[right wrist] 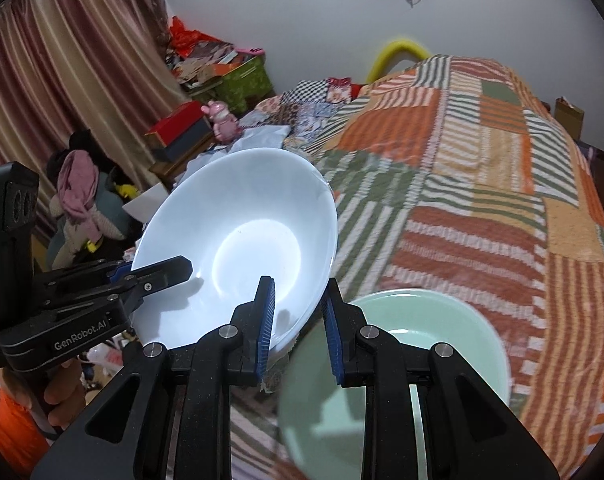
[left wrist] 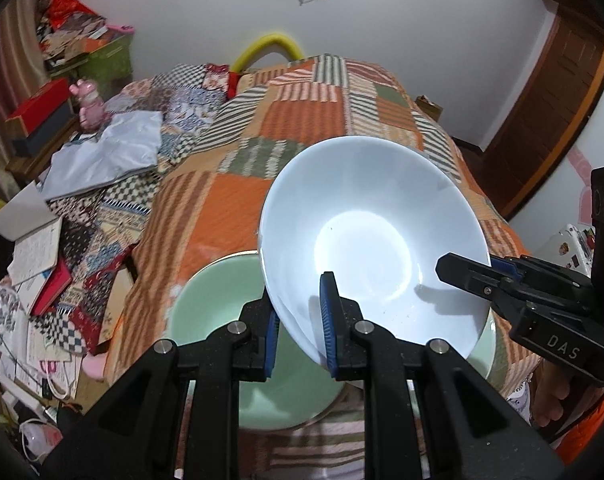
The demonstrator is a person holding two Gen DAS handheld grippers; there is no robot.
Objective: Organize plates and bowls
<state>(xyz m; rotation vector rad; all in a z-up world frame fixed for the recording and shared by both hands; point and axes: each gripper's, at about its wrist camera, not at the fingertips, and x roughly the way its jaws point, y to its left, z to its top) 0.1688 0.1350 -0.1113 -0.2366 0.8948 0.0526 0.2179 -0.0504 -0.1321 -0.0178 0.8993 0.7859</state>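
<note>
Both the left gripper (left wrist: 300,326) and right gripper (right wrist: 298,330) clamp the white bowl's (left wrist: 365,232) rim, carrying it mid-frame above the green plate (left wrist: 218,304), not yet placed.

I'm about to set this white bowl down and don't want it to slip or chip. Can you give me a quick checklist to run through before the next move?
1. Left gripper clamped on the white bowl rim: ok, pads on both sides of the wall.
2. Right gripper clamped on the opposite rim: ok.
3. Bowl empty: ok, nothing inside.
4. Bowl level: not ok, it looks tilted in both wrist views.
5. Green plate below is free to receive it: ok, no object on its visible part.
6. Plate seated steadily on the patchwork bedspread: cannot tell, a soft surface and the picture is blurred.
</note>
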